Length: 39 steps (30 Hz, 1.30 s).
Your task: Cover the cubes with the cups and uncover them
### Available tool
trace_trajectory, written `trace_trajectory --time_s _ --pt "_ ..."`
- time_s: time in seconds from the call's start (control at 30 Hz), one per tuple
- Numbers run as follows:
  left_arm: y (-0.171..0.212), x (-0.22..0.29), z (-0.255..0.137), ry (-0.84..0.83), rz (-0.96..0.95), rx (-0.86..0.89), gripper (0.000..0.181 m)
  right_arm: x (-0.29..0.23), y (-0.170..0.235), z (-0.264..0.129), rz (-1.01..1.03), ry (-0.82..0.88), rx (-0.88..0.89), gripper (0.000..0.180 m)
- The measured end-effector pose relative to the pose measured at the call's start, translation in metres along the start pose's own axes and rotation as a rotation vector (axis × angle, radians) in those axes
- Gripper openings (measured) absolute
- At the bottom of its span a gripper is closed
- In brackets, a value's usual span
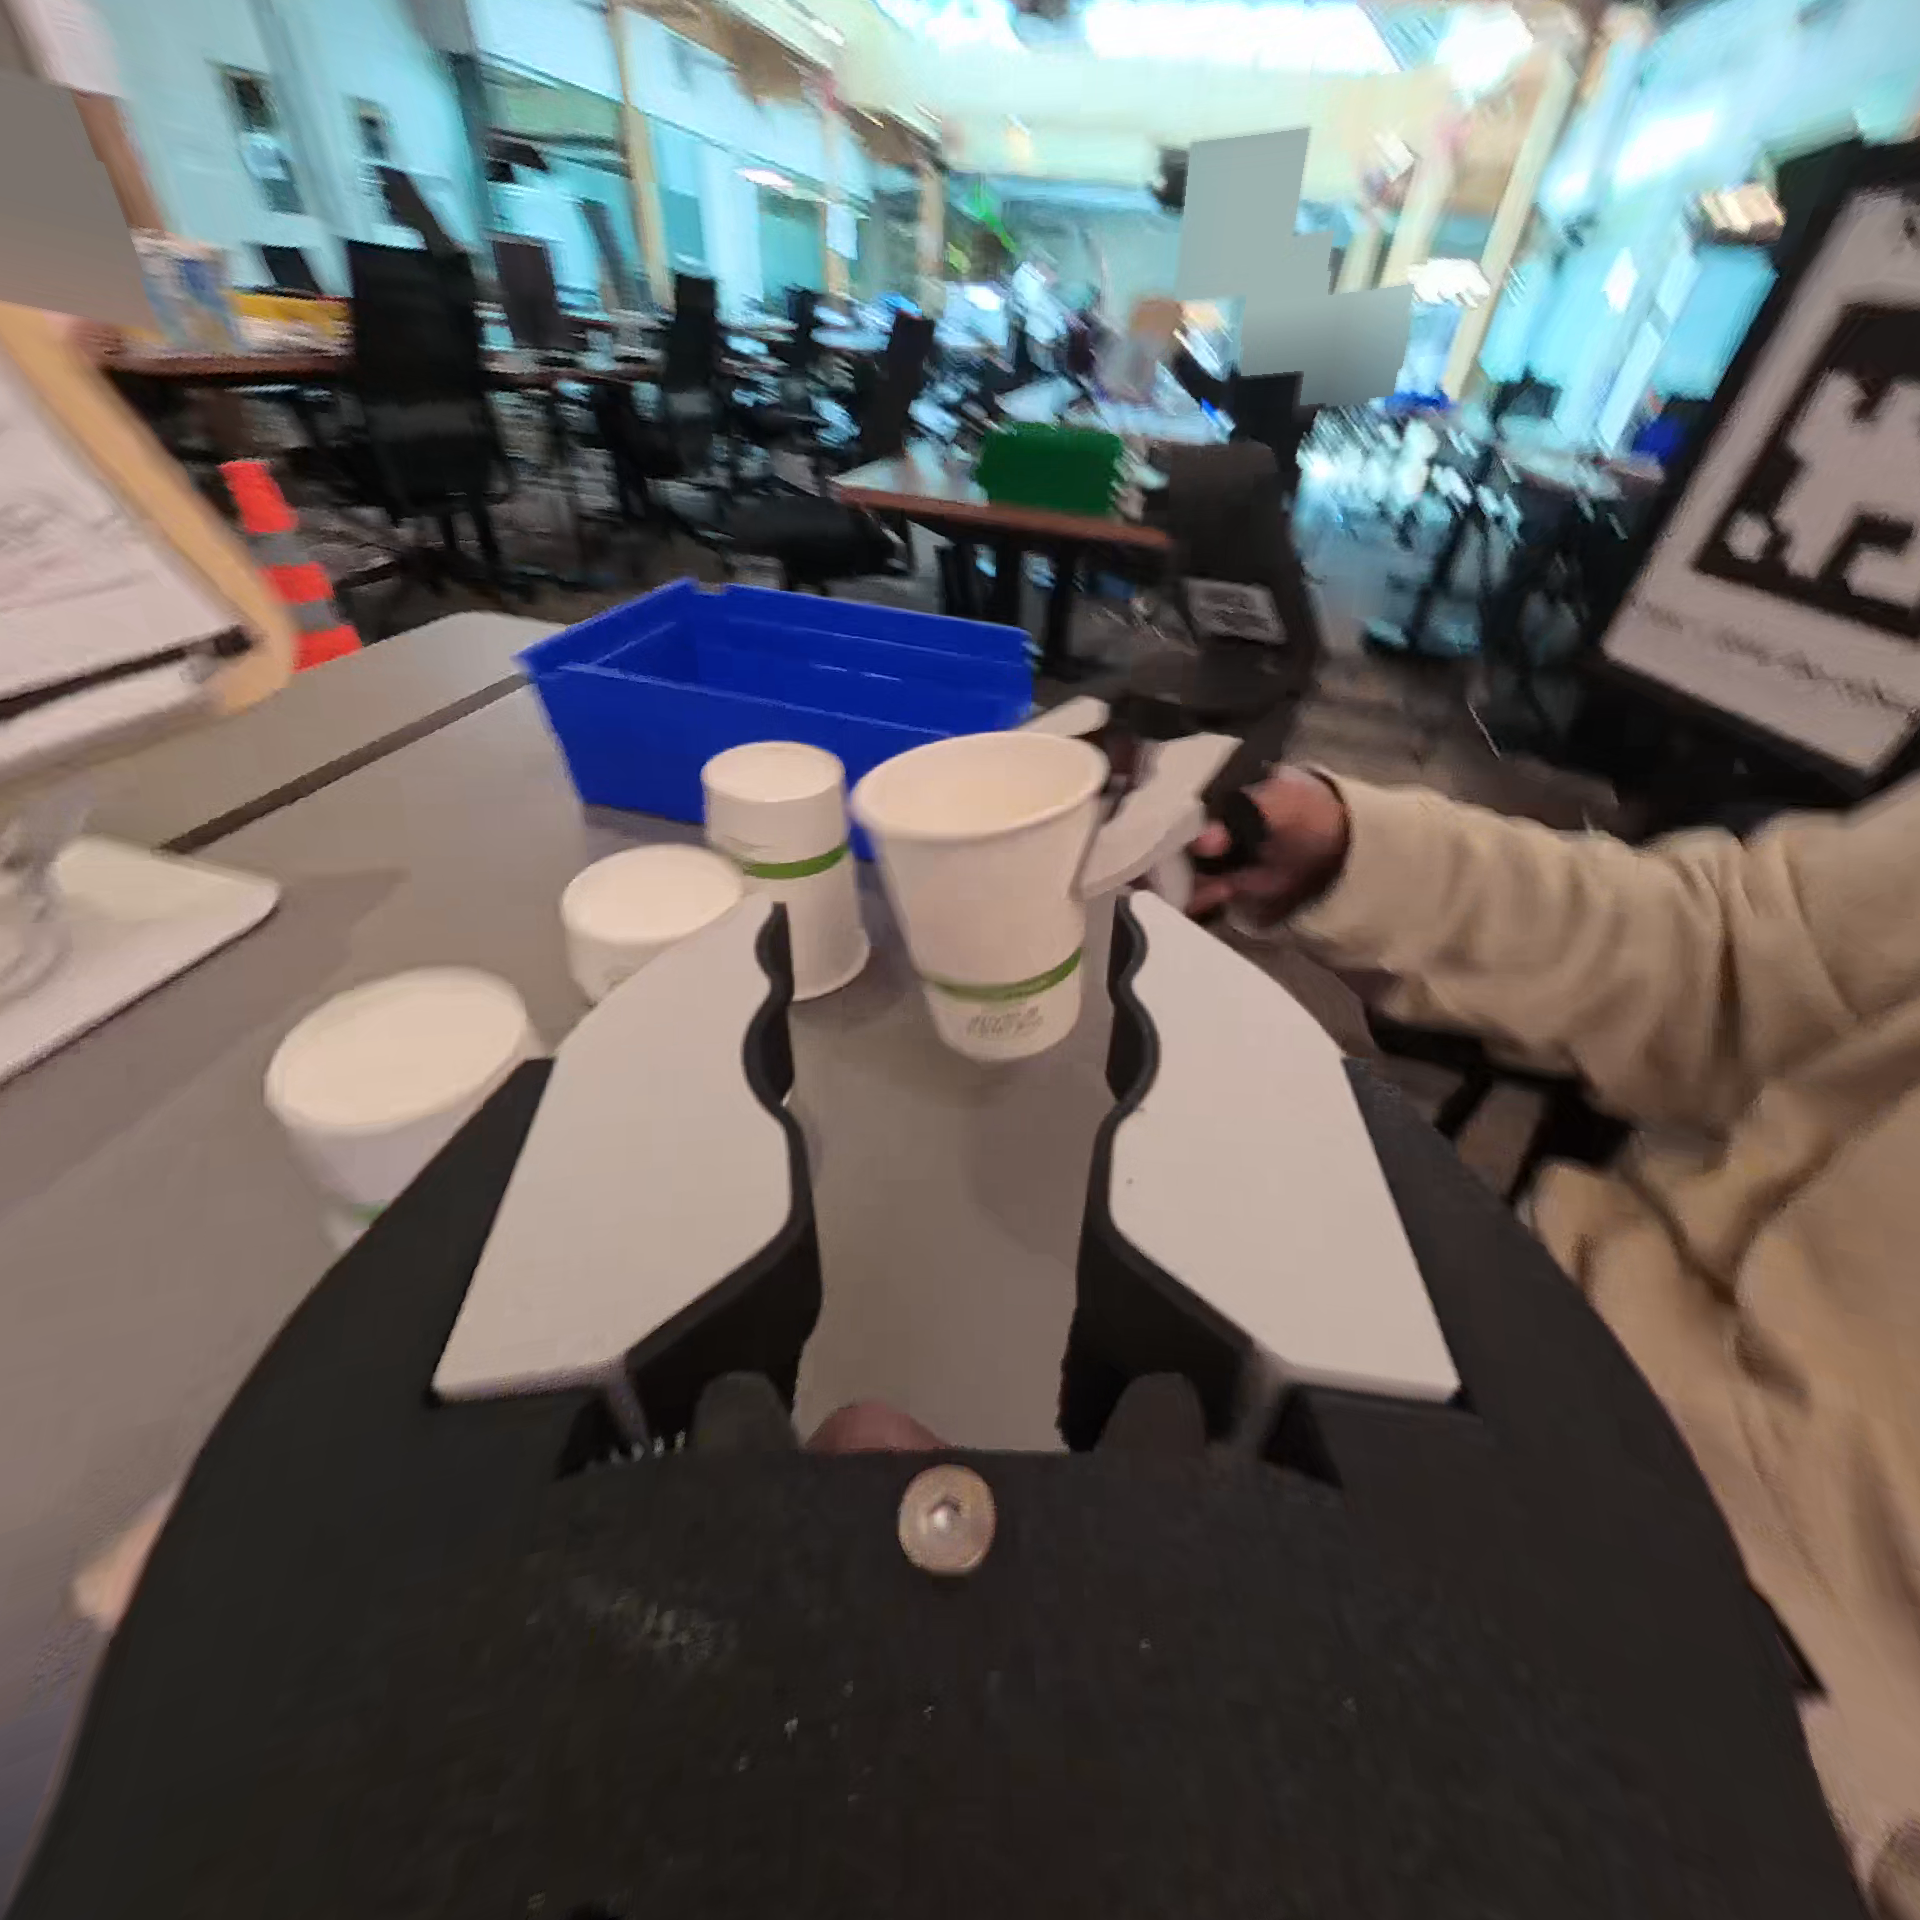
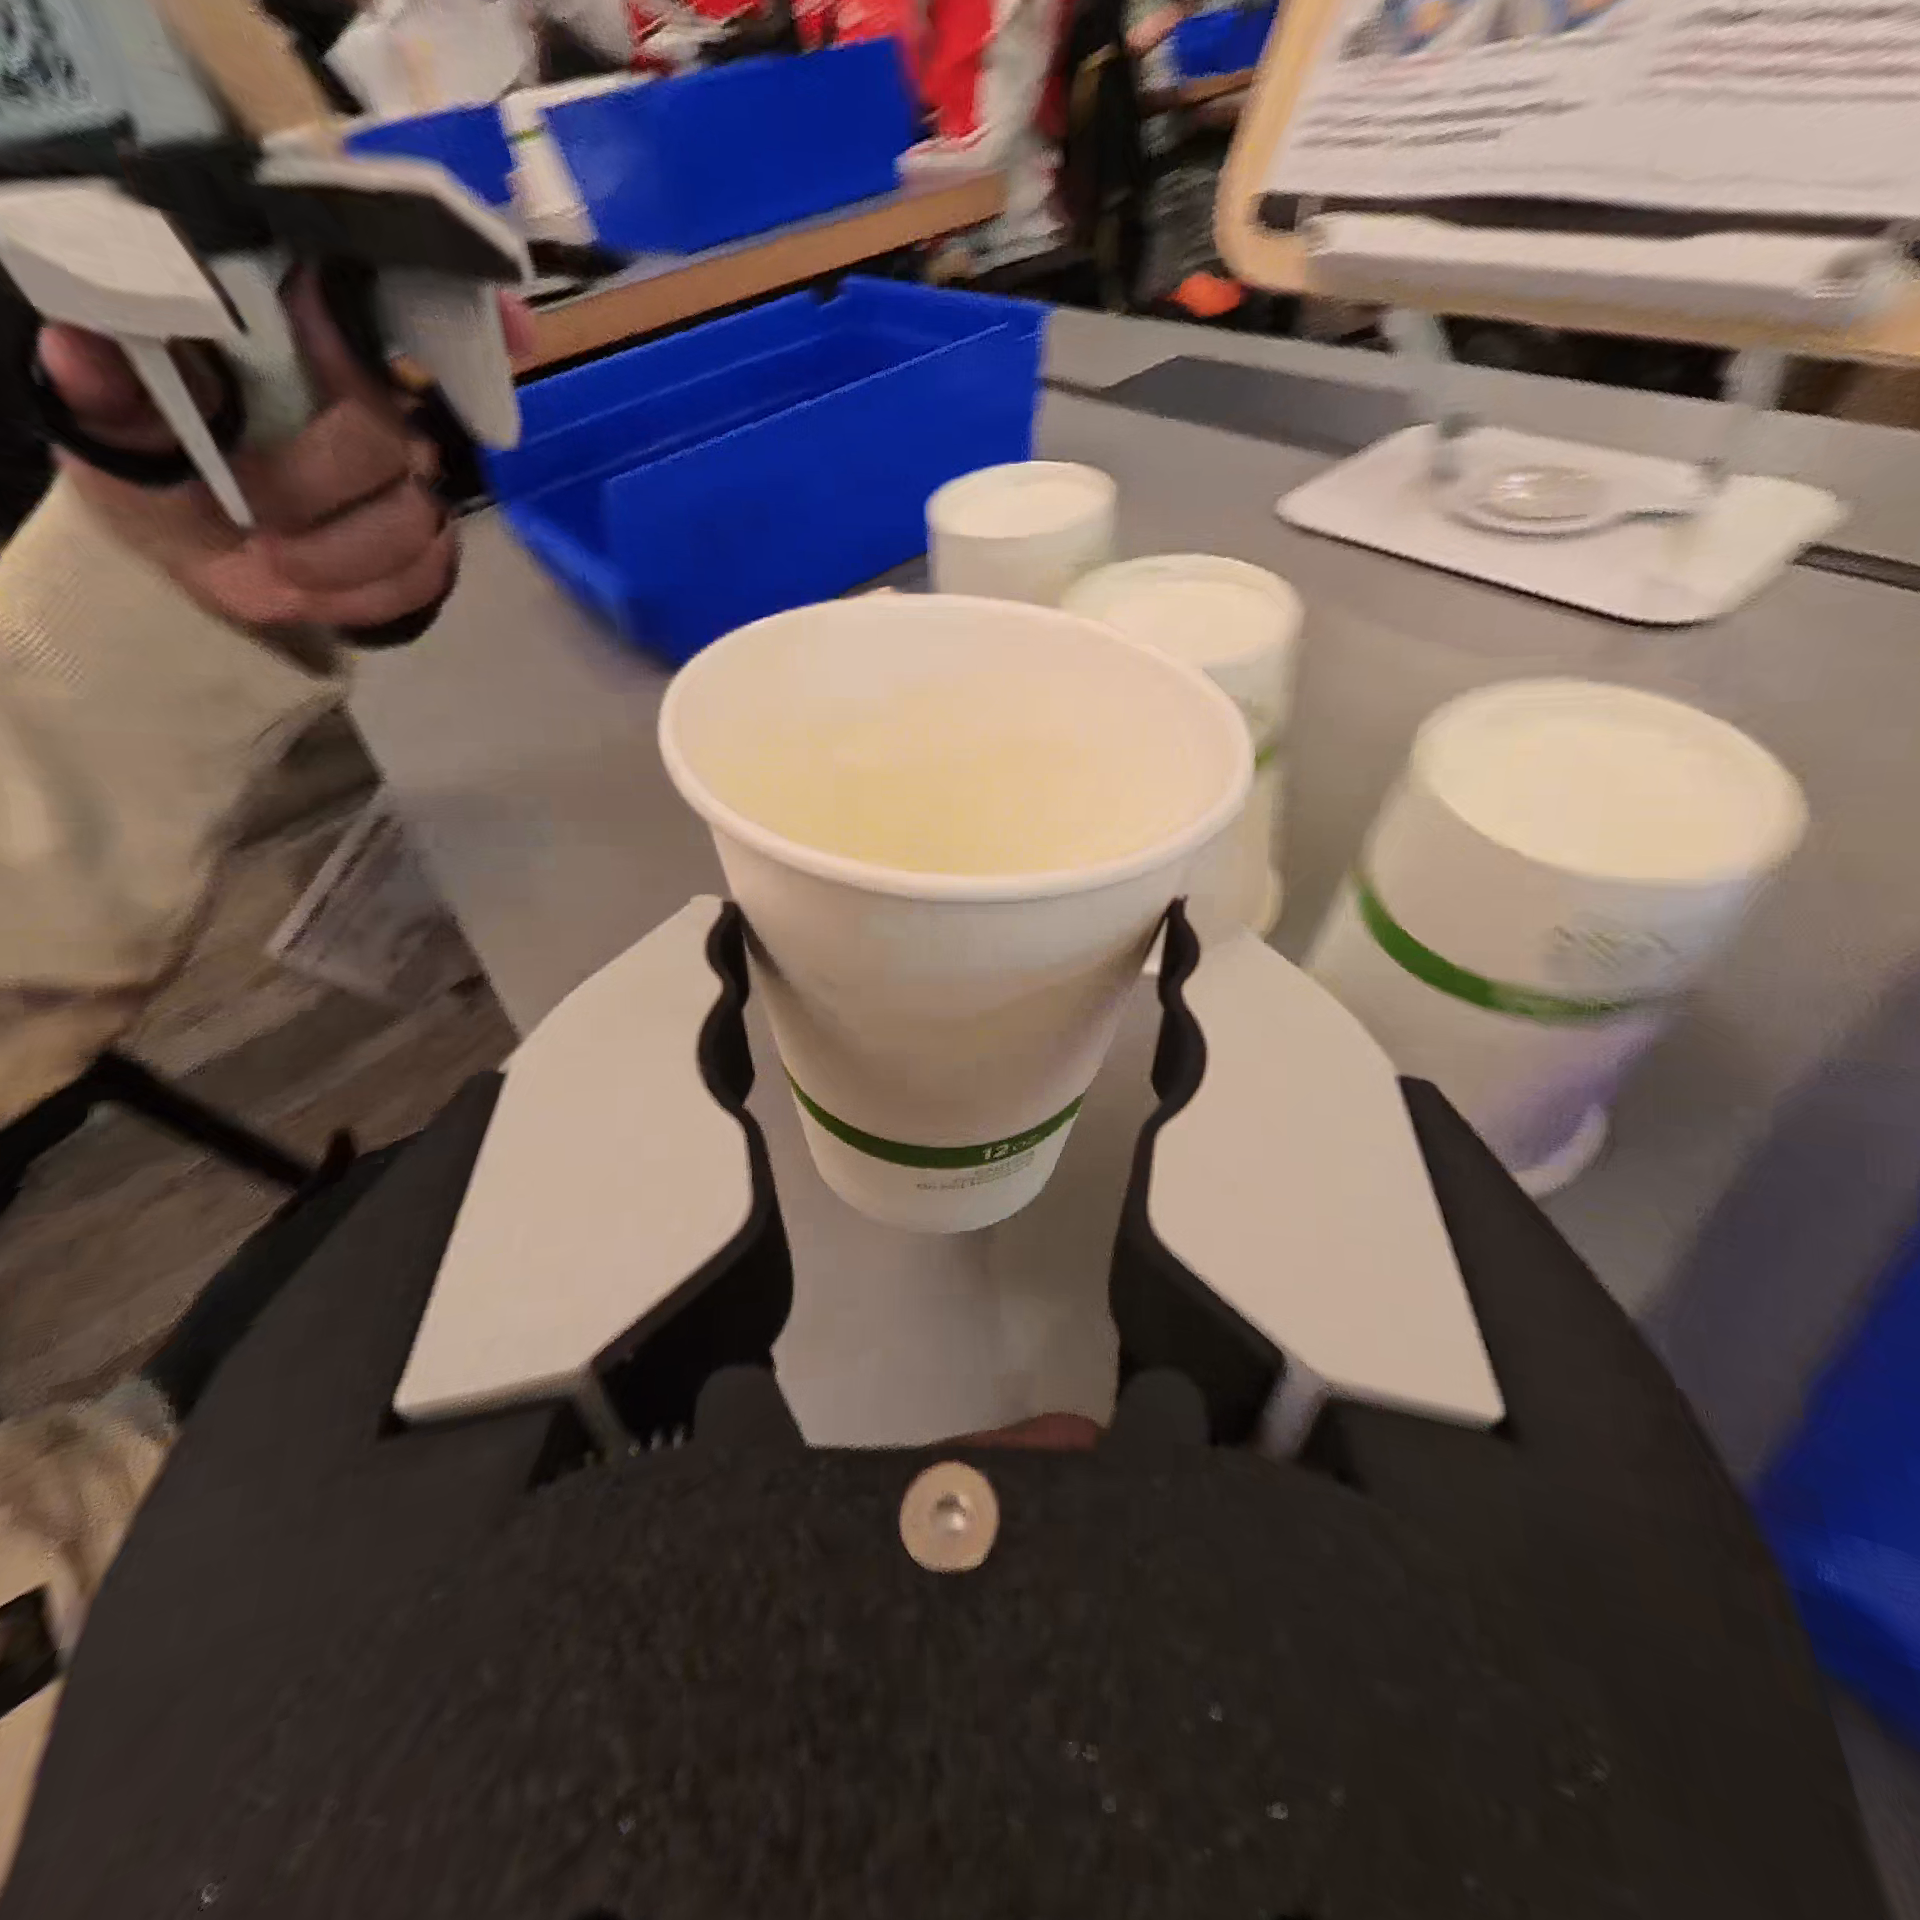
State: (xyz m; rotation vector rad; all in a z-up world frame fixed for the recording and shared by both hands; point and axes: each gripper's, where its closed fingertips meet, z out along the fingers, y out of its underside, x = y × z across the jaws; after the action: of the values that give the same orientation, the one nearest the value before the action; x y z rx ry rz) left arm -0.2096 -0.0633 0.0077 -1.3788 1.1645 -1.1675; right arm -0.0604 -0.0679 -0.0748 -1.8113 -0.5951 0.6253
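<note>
right gripper [image 2: 951,935] clamps an upright cup [image 2: 951,862], lifted off the table [image 2: 1558,665]. left gripper [image 1: 940,935] empty, jaws apart. three upturned cups at 1 o'clock; cubes unseen. hold lightly, avoid crushing.

White cups [image 2: 951,935] green-banded; blue bin [image 1: 779,696]; grey table [image 1: 312,935]; black-white marker board [image 1: 1808,488].

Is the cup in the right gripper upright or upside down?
Upright: the cup shows its open mouth on top and looks empty.
</note>
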Motion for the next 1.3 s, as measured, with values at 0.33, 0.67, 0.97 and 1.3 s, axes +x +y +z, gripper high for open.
trace_trajectory --time_s 0.33,0.67,0.97,1.3 --pt "0.092 -0.081 -0.066 -0.898 -0.18 -0.061 0.055 0.057 0.033 -0.043 -0.012 0.431 0.04 0.077" --pt "0.102 -0.071 -0.06 -0.943 -0.115 -0.096 0.056 0.071 0.053 -0.036 0.013 0.462 -0.013 0.077" --pt "0.114 -0.074 -0.058 -0.936 -0.155 -0.13 0.058 0.063 0.052 -0.032 -0.018 0.416 -0.022 0.084" --pt "0.124 -0.068 -0.061 -0.93 -0.198 -0.161 0.064 -0.017 -0.018 -0.059 -0.168 0.338 0.156 0.089"
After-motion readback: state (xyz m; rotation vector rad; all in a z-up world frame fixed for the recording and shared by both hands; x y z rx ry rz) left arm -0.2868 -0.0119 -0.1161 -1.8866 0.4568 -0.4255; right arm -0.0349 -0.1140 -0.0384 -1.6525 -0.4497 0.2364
